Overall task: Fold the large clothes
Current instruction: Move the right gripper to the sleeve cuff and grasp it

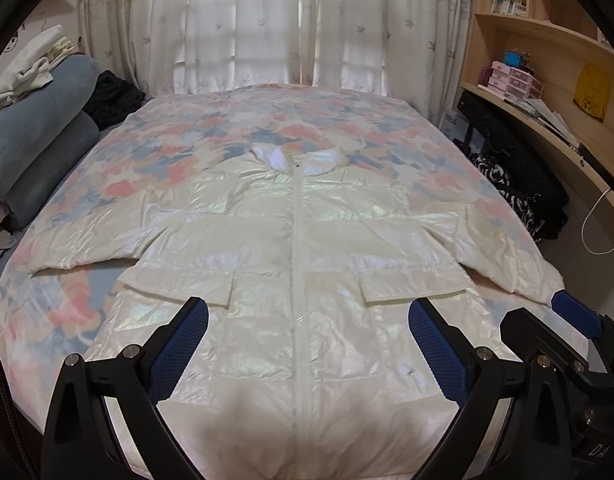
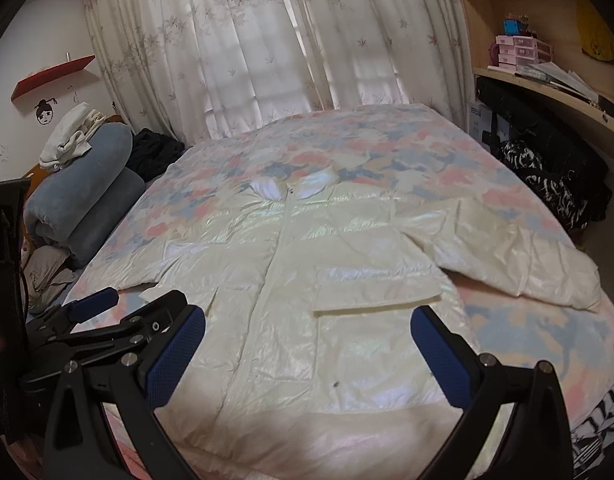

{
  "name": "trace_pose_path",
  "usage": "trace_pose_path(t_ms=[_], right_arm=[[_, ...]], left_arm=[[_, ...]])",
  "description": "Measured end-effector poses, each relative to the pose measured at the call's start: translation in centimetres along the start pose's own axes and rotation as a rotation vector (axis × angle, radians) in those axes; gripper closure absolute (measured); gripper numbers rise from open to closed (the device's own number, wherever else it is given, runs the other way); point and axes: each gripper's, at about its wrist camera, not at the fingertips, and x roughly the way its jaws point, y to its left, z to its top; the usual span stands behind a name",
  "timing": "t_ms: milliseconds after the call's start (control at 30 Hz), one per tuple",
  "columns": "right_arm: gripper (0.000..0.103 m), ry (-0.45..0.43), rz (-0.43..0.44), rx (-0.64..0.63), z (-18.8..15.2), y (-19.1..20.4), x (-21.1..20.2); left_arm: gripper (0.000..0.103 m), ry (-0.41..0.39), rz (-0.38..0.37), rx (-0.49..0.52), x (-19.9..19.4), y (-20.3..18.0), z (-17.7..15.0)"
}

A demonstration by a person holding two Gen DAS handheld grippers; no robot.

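Both grippers are hovering with jaws wide open and empty over the hem of the shiny cream-white quilted jacket [image 1: 295, 264], which is lying flat, zipped, sleeves spread, on the bed.

The slick fabric is probably slipping easily from the left gripper [image 1: 307, 344] or right gripper [image 2: 307, 344], so a fold may be sliding crooked; the soft floral pastel bedspread [image 1: 227, 120] is giving little support, with white leaf-patterned curtains [image 1: 267, 20] and wooden shelves [image 1: 547, 40] beyond.
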Motion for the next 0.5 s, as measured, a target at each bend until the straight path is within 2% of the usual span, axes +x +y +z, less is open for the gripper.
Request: trace_pose_path(t_ms=[333,500], right_arm=[[0.000,-0.056,-0.087,-0.001,1.9,-2.8,-1.3],[0.000,-0.078,-0.179,0.036,3.2,-6.3,-1.9]], left_arm=[[0.003,-0.046,-0.044,0.069,0.8,-4.4,2.6],[0.003,-0.055,-0.079,0.112,1.8,-7.5,4.8]])
